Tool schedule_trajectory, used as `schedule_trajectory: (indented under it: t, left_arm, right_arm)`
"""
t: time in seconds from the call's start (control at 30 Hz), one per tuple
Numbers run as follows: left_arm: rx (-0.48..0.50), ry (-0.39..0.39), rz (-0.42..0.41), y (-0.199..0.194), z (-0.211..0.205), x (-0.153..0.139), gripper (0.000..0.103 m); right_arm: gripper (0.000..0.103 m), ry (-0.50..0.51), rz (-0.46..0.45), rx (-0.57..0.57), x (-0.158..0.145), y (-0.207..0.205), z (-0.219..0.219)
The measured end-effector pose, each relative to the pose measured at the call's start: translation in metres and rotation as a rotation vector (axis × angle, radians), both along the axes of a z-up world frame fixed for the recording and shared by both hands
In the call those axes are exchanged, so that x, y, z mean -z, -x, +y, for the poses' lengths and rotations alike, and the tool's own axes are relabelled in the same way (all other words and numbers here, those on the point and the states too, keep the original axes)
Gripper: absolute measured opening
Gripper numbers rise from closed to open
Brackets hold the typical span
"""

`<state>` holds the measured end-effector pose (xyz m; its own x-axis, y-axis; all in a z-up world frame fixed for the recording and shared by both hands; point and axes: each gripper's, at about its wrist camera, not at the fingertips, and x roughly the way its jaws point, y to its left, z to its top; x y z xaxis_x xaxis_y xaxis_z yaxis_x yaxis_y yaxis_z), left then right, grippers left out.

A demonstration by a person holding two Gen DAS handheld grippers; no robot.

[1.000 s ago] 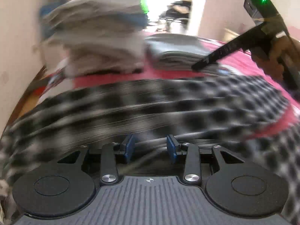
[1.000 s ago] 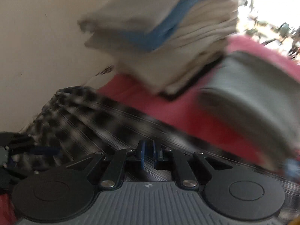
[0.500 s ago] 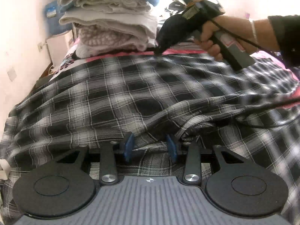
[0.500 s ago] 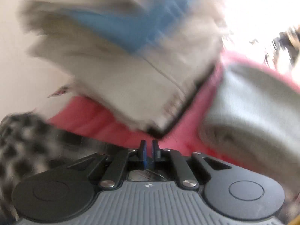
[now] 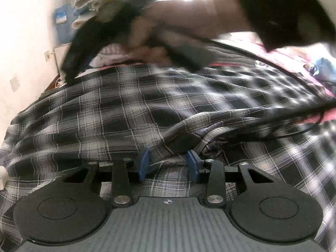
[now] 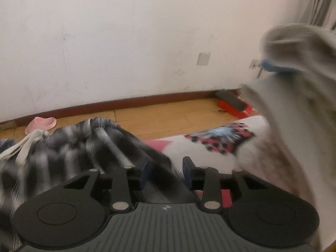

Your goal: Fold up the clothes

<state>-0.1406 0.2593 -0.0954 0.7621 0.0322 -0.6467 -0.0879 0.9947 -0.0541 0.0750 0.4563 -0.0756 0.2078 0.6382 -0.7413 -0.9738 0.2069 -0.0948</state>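
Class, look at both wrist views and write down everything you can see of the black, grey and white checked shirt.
The black, grey and white checked shirt is thin woven cloth, rumpled and spread wide over the pink bed cover. A bunched fold sits between the blue pads of the left gripper, whose jaws stand apart. In the blurred right view a ridge of it runs up between the right gripper's open jaws, with its edge toward the wooden floor.

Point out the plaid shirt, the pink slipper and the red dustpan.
plaid shirt (image 5: 130,109), left wrist view, on its spread-out cloth.
pink slipper (image 6: 41,124), right wrist view, on its upper.
red dustpan (image 6: 233,107), right wrist view, on its red edge.
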Motion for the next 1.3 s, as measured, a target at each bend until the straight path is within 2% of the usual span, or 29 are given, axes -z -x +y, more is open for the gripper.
schedule_trajectory:
  t: [0.07, 0.1, 0.13, 0.17, 0.2, 0.33, 0.47, 0.6, 0.67, 0.73, 0.77, 0.97, 1.0, 1.03, 1.07, 1.1, 1.2, 1.27, 1.3]
  left_arm:
    - [-0.001, -0.001, -0.004, 0.001, -0.001, 0.0, 0.039]
    - [-0.002, 0.003, -0.006, 0.001, 0.0, 0.0, 0.039]
    - [-0.004, 0.009, -0.007, 0.001, 0.0, 0.001, 0.039]
    - [-0.007, 0.017, -0.01, 0.001, 0.001, 0.001, 0.039]
    - [-0.009, 0.023, -0.012, 0.001, 0.001, 0.002, 0.039]
    - [-0.011, 0.027, -0.019, 0.003, 0.001, 0.002, 0.04]
    - [-0.01, 0.033, -0.014, 0.004, 0.004, 0.002, 0.04]
    - [-0.007, 0.019, -0.011, 0.004, 0.001, 0.001, 0.04]
    - [-0.005, 0.012, -0.01, 0.005, 0.0, 0.0, 0.041]
    - [-0.004, 0.004, -0.009, 0.005, -0.001, -0.001, 0.041]
    - [-0.003, 0.0, -0.009, 0.005, -0.002, -0.001, 0.041]
    - [0.011, -0.02, 0.003, 0.003, -0.004, -0.004, 0.041]
    - [0.012, -0.019, 0.004, 0.003, -0.004, -0.004, 0.041]
    - [0.011, -0.018, 0.004, 0.003, -0.004, -0.004, 0.041]
    - [0.01, -0.018, 0.005, 0.003, -0.004, -0.005, 0.041]
    - [0.009, -0.018, 0.007, 0.003, -0.005, -0.005, 0.041]
    - [0.011, -0.022, 0.013, 0.003, -0.007, -0.007, 0.041]
    - [0.019, -0.026, 0.019, 0.003, -0.007, -0.008, 0.041]
    - [0.025, -0.031, 0.021, 0.002, -0.007, -0.008, 0.041]
  right_arm:
    - [0.036, 0.055, -0.001, -0.018, 0.005, -0.001, 0.007]
    - [0.032, 0.083, -0.002, -0.027, 0.007, -0.001, 0.011]
    - [0.016, 0.111, -0.003, -0.036, 0.01, -0.001, 0.014]
    - [0.008, 0.139, -0.004, -0.046, 0.012, -0.002, 0.017]
    - [0.006, 0.129, -0.025, -0.042, 0.009, 0.0, 0.017]
    - [0.006, 0.081, -0.1, 0.003, 0.003, 0.001, 0.019]
    - [0.006, 0.073, -0.174, 0.045, 0.02, 0.003, 0.026]
    - [0.013, 0.026, -0.258, 0.08, 0.031, 0.013, 0.026]
    - [0.026, -0.024, -0.309, 0.099, 0.026, 0.022, 0.02]
    - [0.042, -0.123, -0.349, 0.115, 0.011, 0.032, 0.007]
    - [0.045, -0.177, -0.362, 0.128, 0.003, 0.037, -0.002]
    - [0.046, -0.243, -0.16, 0.327, -0.042, 0.024, -0.119]
    - [0.041, -0.252, -0.125, 0.361, -0.05, 0.022, -0.139]
    - [0.037, -0.216, -0.075, 0.41, -0.05, 0.012, -0.16]
    - [0.035, -0.17, -0.049, 0.474, -0.048, 0.0, -0.184]
    - [0.025, -0.123, -0.026, 0.54, -0.045, -0.013, -0.208]
    - [0.019, 0.032, 0.112, 0.699, -0.019, -0.06, -0.261]
    - [0.017, 0.105, 0.102, 0.8, 0.008, -0.083, -0.279]
    - [0.015, 0.07, 0.09, 0.849, 0.014, -0.093, -0.289]
